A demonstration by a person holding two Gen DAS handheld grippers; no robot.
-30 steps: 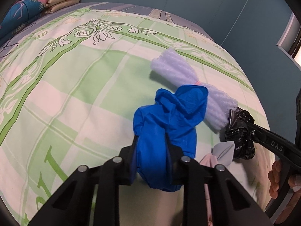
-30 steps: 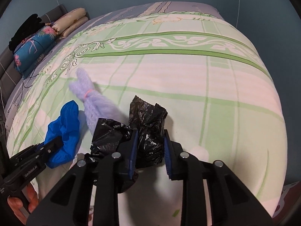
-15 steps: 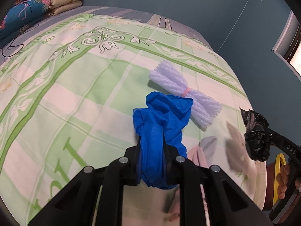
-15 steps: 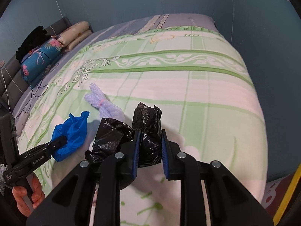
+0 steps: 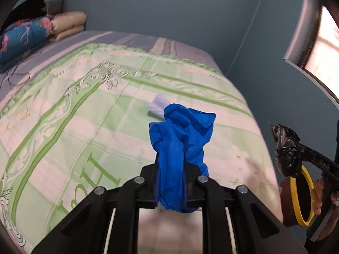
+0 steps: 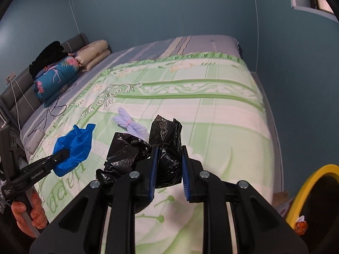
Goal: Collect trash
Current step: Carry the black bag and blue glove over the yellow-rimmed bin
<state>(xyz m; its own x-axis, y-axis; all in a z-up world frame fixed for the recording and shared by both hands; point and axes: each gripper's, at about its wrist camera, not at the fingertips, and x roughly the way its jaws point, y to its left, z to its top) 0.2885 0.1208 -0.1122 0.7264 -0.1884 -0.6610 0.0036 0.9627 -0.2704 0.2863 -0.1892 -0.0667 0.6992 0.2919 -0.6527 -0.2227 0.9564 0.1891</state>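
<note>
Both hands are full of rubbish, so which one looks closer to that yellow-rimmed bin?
The right gripper, probably. It grips the crumpled black plastic bag, and the yellow-rimmed bin sits at that side. The left gripper, clamping the blue rubber glove, is farther off.

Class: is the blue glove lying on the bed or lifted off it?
Lifted. The left gripper is shut on the glove, which hangs crumpled above the bed.

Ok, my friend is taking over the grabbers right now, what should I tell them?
Left gripper: shut on the blue glove, lifted off the bed.
Right gripper: shut on the black plastic bag, also lifted.
Done: both pieces picked up.
Left: drop them in the yellow-rimmed bin beside the bed, then fetch the pale purple foam net lying on the blanket.
</note>
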